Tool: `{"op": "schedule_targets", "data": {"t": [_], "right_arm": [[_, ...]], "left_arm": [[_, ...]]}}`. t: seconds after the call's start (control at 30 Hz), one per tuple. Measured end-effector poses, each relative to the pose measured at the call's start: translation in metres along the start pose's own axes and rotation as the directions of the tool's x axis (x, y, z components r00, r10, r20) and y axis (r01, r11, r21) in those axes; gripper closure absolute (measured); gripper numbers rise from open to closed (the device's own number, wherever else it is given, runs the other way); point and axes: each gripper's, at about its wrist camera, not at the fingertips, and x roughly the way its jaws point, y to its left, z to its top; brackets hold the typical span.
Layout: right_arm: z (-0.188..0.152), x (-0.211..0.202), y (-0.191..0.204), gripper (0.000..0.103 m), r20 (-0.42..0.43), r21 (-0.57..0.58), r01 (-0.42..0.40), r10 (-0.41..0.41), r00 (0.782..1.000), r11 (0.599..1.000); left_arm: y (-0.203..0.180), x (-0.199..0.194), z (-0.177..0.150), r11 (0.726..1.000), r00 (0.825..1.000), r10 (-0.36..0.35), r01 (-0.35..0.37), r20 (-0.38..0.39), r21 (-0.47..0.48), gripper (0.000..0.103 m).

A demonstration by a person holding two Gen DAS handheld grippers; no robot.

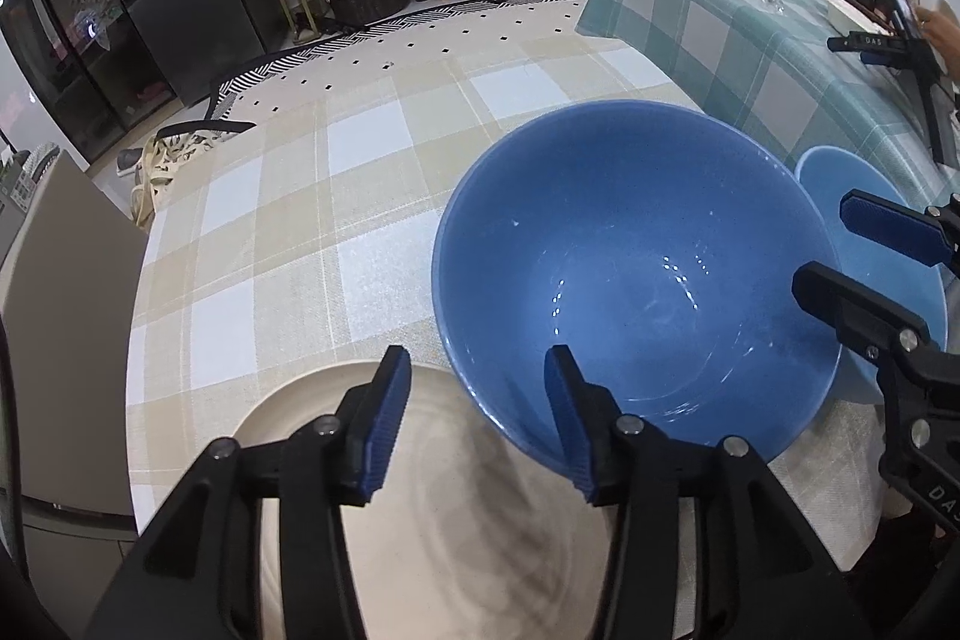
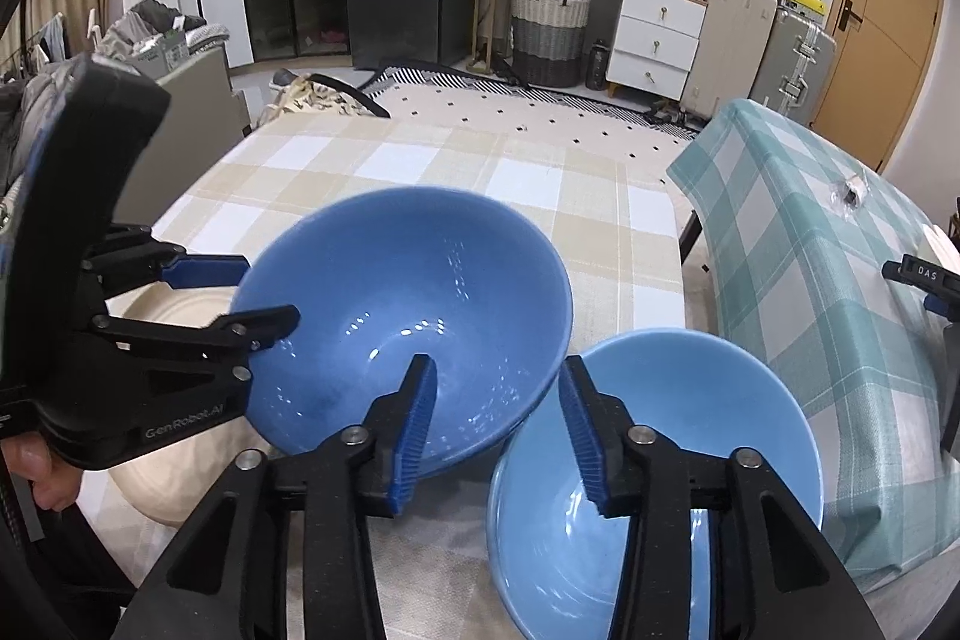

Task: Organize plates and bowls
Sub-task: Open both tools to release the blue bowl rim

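A large dark-blue bowl [image 1: 630,250] [image 2: 408,292] sits on the beige checked table, its left side over a cream plate [image 1: 468,490] [image 2: 168,478] and its right side against a smaller light-blue bowl [image 1: 840,178] [image 2: 690,400]. My left gripper [image 1: 474,421] [image 2: 240,295] is open and straddles the big bowl's left rim, one finger inside and one over the plate. My right gripper [image 2: 498,430] [image 1: 864,268] is open astride the opposite rim, one finger inside the big bowl and the other over the light-blue bowl. No pad presses on the rim.
The beige checked tablecloth [image 1: 300,220] stretches away to the far edge. A second table with a green checked cloth [image 1: 720,10] [image 2: 840,250] stands to the right, with another black gripper tool [image 1: 882,43] [image 2: 924,274] on it. A hand [image 2: 42,472] holds the left gripper.
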Motion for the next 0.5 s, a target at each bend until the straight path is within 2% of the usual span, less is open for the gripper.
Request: {"op": "schedule_targets", "data": {"t": [0.03,0.1,0.17,0.23,0.3,0.33,0.37,0.47,0.5], "right_arm": [[0.0,-0.001,-0.002,0.049,0.005,0.007,-0.006,0.006,1.0,1.0],[0.001,-0.004,-0.005,0.032,0.015,0.021,-0.02,0.019,1.0,1.0],[0.002,-0.009,-0.009,0.021,0.034,0.04,-0.031,0.029,0.999,0.999],[0.003,-0.014,-0.013,0.02,0.047,0.055,-0.04,0.038,0.998,0.998],[0.004,-0.019,-0.017,0.015,0.058,0.07,-0.049,0.045,0.997,0.996],[0.005,-0.022,-0.02,0.012,0.066,0.08,-0.051,0.046,0.997,0.995],[0.005,-0.024,-0.023,0.007,0.073,0.091,-0.05,0.043,0.996,0.995],[0.007,-0.036,-0.03,0.001,0.107,0.119,-0.057,0.045,0.993,0.991],[0.007,-0.039,-0.033,0.001,0.115,0.125,-0.061,0.046,0.992,0.99]], "left_arm": [[0.001,-0.001,0.0,1.0,1.0,-0.006,0.006,0.001,-0.006,0.055],[0.003,-0.005,0.0,1.0,1.0,-0.019,0.019,0.008,-0.019,0.054],[0.005,-0.012,0.001,0.999,0.999,-0.035,0.036,0.023,-0.028,0.052],[0.007,-0.019,0.001,0.998,0.998,-0.049,0.051,0.042,-0.041,0.048],[0.008,-0.028,0.001,0.996,0.995,-0.071,0.075,0.063,-0.053,0.035],[0.008,-0.033,0.002,0.995,0.993,-0.083,0.088,0.079,-0.055,0.021],[0.008,-0.037,0.002,0.994,0.991,-0.094,0.099,0.095,-0.054,0.012],[0.006,-0.05,0.004,0.989,0.982,-0.134,0.141,0.134,-0.044,0.001],[0.006,-0.053,0.004,0.987,0.979,-0.147,0.155,0.144,-0.043,0.001]]}}
